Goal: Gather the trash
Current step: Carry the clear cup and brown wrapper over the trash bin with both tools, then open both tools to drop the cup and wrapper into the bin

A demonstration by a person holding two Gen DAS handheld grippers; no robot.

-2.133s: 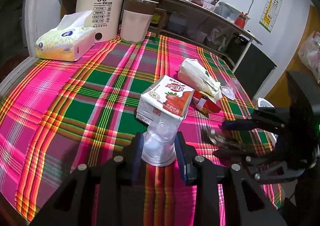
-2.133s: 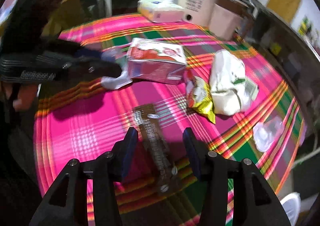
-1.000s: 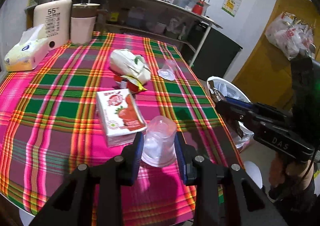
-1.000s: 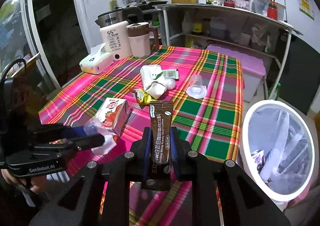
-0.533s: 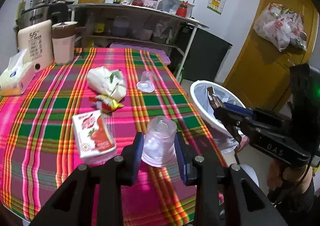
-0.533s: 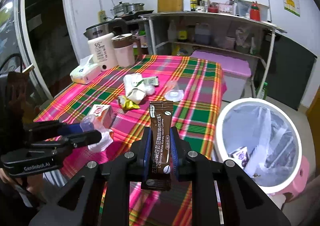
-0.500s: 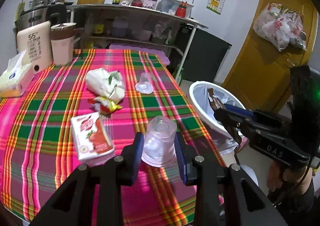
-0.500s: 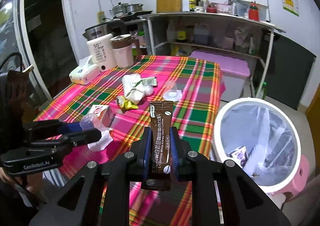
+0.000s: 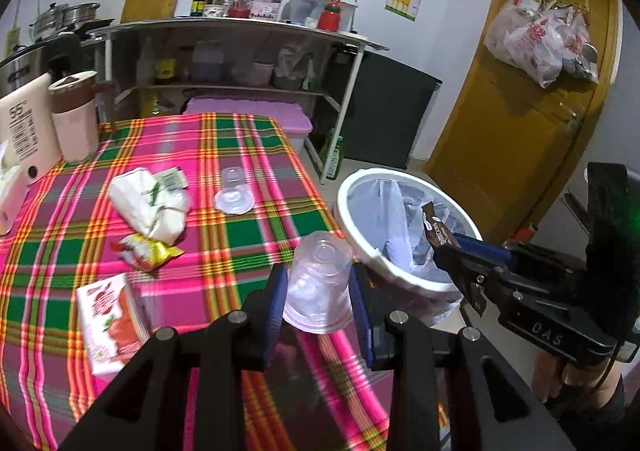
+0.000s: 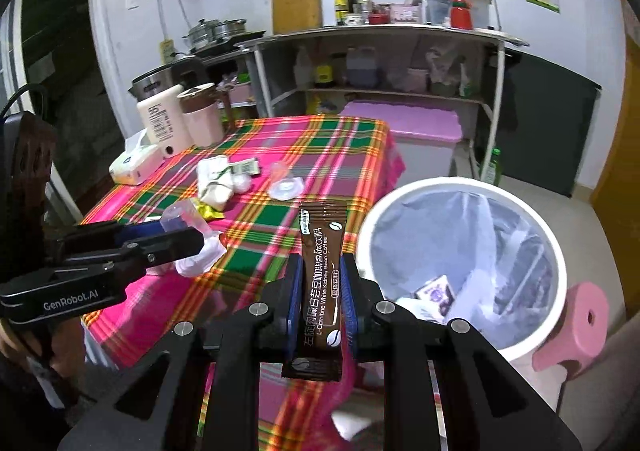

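My left gripper [image 9: 318,291] is shut on a clear plastic cup [image 9: 320,279], held upside down above the table's right edge, near the white bin [image 9: 400,271]. It also shows in the right wrist view [image 10: 188,247]. My right gripper [image 10: 320,291] is shut on a brown coffee sachet [image 10: 322,279], held just left of the bin [image 10: 560,263], which has a clear liner and some trash inside. In the left wrist view the sachet [image 9: 438,231] hangs over the bin's rim.
On the plaid tablecloth [image 9: 248,219] lie a strawberry drink carton [image 9: 110,315], a yellow wrapper [image 9: 150,249], a crumpled white bag [image 9: 150,205] and a second clear cup [image 9: 234,193]. A pink kettle jug [image 9: 74,119] and a tissue pack [image 10: 134,163] stand at the far side. A pink stool [image 10: 576,335] stands by the bin.
Both grippers have moved right, toward the bin, each keeping its load. The bin looks larger and closer in both views, and the sachet is now over its rim.
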